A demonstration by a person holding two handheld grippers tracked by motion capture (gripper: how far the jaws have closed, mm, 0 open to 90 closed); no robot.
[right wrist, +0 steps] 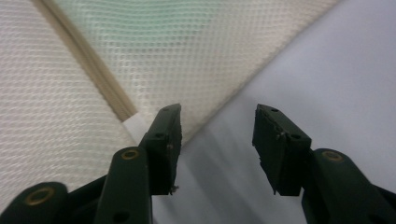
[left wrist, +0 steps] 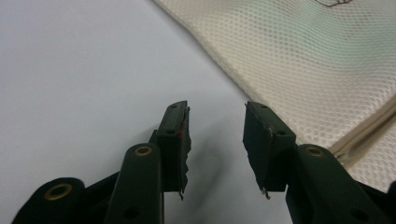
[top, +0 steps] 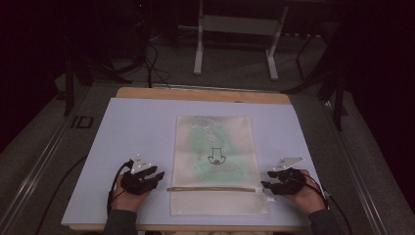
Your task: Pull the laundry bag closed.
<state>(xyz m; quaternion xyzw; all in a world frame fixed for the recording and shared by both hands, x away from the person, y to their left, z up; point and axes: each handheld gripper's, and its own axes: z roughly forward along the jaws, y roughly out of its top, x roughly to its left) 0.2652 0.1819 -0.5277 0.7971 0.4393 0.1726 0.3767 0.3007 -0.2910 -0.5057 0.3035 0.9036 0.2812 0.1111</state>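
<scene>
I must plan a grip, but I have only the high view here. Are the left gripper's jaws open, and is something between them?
Observer: The left gripper is open; only bare table lies between its jaws.
Operator: How near is the mesh bag to it?
Observer: The mesh bag lies just beside one jaw, and its zipper runs up to that jaw.
Operator: And the right gripper?
Observer: The right gripper is open too, with the bag's edge and a white tab at the zipper's end beside one jaw.
</scene>
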